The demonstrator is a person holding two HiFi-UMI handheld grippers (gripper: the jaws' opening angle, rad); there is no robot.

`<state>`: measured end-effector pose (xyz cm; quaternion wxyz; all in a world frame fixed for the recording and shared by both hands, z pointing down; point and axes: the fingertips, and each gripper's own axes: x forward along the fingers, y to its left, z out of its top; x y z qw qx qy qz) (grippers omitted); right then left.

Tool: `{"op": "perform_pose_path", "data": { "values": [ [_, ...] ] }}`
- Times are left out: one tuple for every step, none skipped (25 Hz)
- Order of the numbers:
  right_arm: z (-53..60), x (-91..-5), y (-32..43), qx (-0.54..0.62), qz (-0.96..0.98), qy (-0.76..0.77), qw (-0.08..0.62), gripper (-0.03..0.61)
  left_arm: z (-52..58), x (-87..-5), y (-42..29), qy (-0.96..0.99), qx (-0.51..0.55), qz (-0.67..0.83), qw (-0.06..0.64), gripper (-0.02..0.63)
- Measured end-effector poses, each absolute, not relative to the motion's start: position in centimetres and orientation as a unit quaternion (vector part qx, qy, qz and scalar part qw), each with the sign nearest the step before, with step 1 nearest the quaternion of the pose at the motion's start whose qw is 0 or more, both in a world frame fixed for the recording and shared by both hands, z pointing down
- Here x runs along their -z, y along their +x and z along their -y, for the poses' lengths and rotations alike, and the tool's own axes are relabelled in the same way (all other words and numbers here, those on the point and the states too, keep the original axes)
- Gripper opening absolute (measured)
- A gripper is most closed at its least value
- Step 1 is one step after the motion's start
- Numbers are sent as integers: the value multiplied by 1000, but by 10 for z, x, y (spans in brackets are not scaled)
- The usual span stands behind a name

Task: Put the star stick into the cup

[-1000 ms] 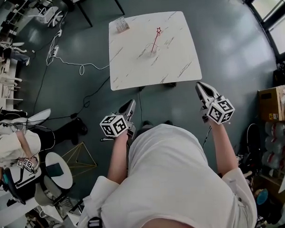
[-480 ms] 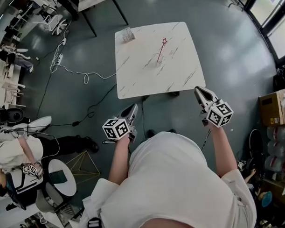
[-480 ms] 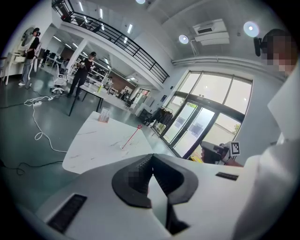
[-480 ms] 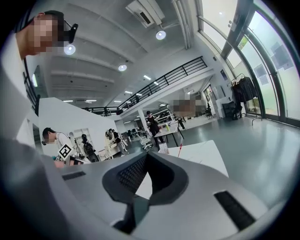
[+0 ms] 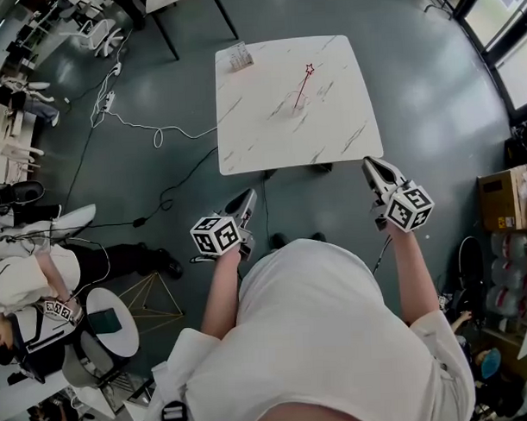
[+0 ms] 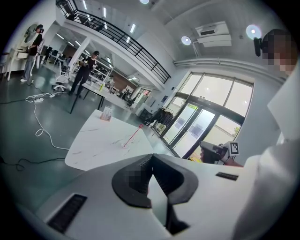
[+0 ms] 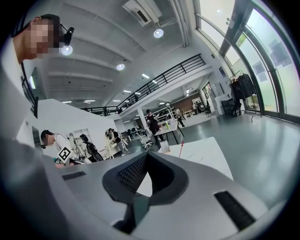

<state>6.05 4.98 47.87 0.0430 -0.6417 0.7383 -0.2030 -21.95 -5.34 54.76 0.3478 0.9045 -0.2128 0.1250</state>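
Standing clear of the counter (image 5: 252, 137): left gripper (image 5: 247, 197) and right gripper (image 5: 371, 164), fingers clenched on nothing. Star stick (image 5: 301, 85) leans in the cup (image 5: 294, 108), mid-counter. Risk: light-looking cup, long tilted stick; a bumped counter could tip both.

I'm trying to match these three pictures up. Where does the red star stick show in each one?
Head view: the star stick leans near the middle of the white marble table, top centre.
Left gripper view: the star stick is just left of centre, on the table.
Right gripper view: the star stick is small, just right of centre.
Shared landmark: the card stand at a table corner.
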Motion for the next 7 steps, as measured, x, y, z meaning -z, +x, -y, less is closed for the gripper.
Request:
{"op": "perform_pose_path", "data": {
  "values": [
    [-49,-478,60,203,-739,-641,43,25,54,-548,-220,904,-124,213,348,14],
    [-48,-478,59,203,-739,-641,43,25,54,-548,-221,904,-123,214,349,14],
    [-47,-478,57,203,-740,-640,42,25,54,-548,-222,904,-123,215,350,14],
    [-46,-478,55,203,-740,-639,40,25,55,-548,-224,903,-123,215,350,14],
    [-45,-477,54,203,-741,-639,40,25,55,-549,-225,903,-123,215,351,14],
    [-44,-477,53,203,-741,-639,39,25,56,-549,-227,903,-123,215,351,14],
    [-43,-476,51,203,-741,-639,39,25,56,-549,-228,903,-124,215,352,14]
  ]
}}
